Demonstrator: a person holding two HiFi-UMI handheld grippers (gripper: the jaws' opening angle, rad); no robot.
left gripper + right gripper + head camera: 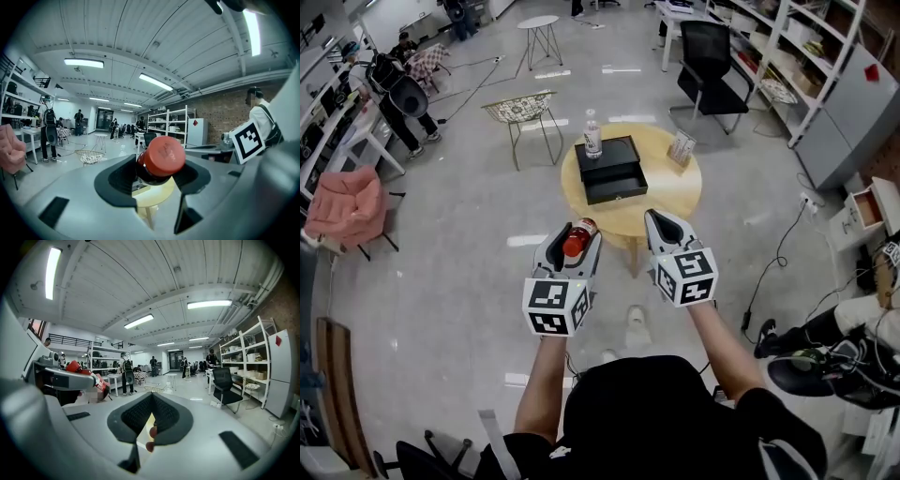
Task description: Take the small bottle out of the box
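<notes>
My left gripper [577, 230] is shut on a small bottle [578, 237] with a red cap, held in the air short of the table's near edge. In the left gripper view the red cap [161, 157] sticks up between the dark pads [119, 180]. The right gripper [661, 223] hovers beside it, shut, with nothing between its fingers [151, 420]. The right gripper view also catches the red bottle [82, 371] off to its left. A black box [612, 169] with its lid up lies on the round yellow table [675, 192].
A clear water bottle [592, 134] stands at the box's back left corner, and a small card stand [682, 148] sits at the table's right. A wire chair [525, 112] and a black office chair [708, 56] stand behind. Shelving [797, 56] lines the right side.
</notes>
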